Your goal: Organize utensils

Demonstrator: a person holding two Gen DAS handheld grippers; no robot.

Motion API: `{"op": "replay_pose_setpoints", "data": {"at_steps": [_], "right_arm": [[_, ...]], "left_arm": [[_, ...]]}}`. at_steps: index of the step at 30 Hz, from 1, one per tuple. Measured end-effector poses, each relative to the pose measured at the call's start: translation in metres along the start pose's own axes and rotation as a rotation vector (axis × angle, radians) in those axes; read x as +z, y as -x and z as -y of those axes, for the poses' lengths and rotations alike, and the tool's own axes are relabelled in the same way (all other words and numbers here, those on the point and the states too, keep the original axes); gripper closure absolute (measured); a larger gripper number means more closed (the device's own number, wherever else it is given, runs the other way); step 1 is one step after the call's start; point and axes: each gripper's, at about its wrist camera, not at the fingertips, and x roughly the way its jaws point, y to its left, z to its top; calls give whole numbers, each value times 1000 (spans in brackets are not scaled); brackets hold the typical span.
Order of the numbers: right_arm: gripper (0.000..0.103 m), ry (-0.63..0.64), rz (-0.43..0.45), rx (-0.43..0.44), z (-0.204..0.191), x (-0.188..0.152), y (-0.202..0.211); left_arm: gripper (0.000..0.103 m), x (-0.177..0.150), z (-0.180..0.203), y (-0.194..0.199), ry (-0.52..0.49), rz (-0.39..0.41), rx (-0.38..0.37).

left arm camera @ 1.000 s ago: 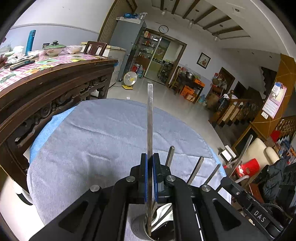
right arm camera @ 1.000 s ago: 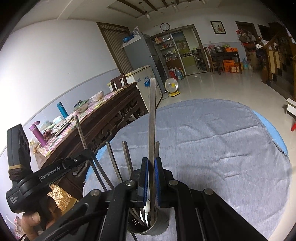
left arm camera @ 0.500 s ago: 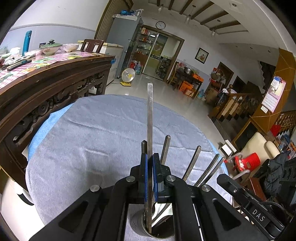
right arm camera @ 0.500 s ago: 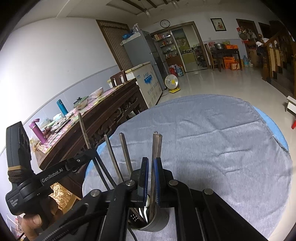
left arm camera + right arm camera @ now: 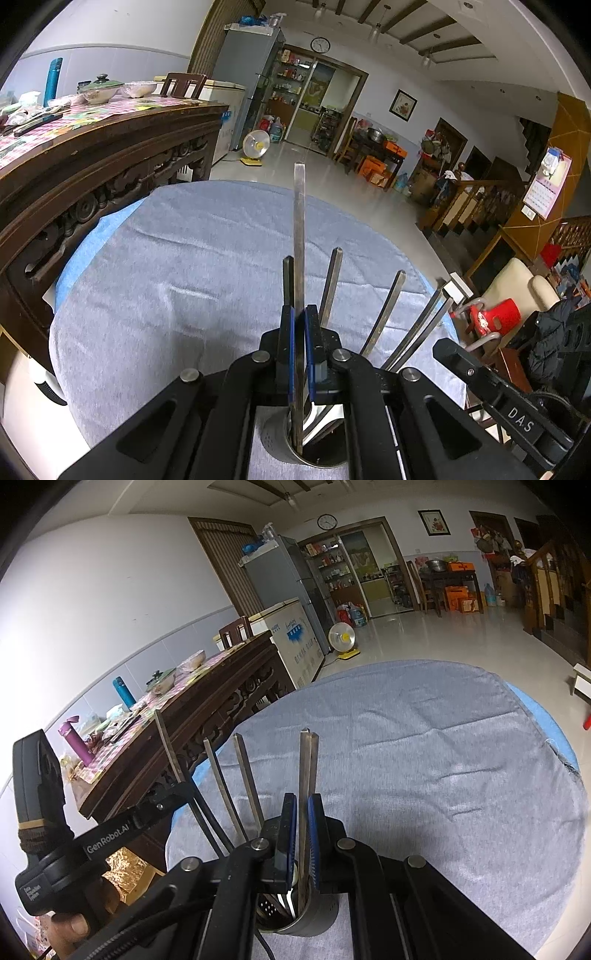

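A metal utensil holder (image 5: 314, 448) stands on the grey tablecloth (image 5: 184, 277), right under both grippers; it also shows in the right wrist view (image 5: 310, 915). Several steel utensil handles (image 5: 384, 314) stick up out of it. My left gripper (image 5: 300, 314) is shut on one long steel utensil (image 5: 298, 229), held upright with its lower end inside the holder. My right gripper (image 5: 302, 801) stands slightly open around a steel utensil (image 5: 306, 760) that rests deep in the holder. The left gripper's body (image 5: 88, 845) shows at the left of the right wrist view.
The round table's cloth (image 5: 424, 757) stretches ahead of the holder. A dark carved wooden sideboard (image 5: 92, 158) with bottles and dishes stands close on the left. A tiled floor, a fan (image 5: 341, 637) and a fridge lie beyond.
The right utensil has dropped down into the holder and the right jaws have parted a little. The left gripper has lowered its utensil further into the holder.
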Motion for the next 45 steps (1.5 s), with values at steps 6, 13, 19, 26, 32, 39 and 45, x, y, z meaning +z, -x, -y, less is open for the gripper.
{"op": "replay_pose_setpoints", "data": {"at_steps": [6, 13, 19, 26, 32, 39, 45], "right_arm": [[95, -7, -20, 6, 2, -4, -4], [95, -7, -22, 8, 2, -5, -3], [95, -9, -23, 9, 1, -5, -2], [95, -26, -23, 14, 3, -9, 2], [90, -56, -25, 20, 9, -13, 8], [73, -72, -23, 17, 13, -18, 13], [53, -78, -19, 17, 14, -18, 16]], "left_arm": [[98, -4, 2, 1, -5, -6, -1], [98, -8, 5, 5, -13, -4, -4], [98, -15, 9, 8, -28, -12, -10], [98, -28, 14, 12, -55, -34, -17], [98, -41, 18, 13, -79, -75, -25], [81, -46, 13, 17, -59, -101, -23], [52, -43, 9, 28, -35, -88, -9]]}}
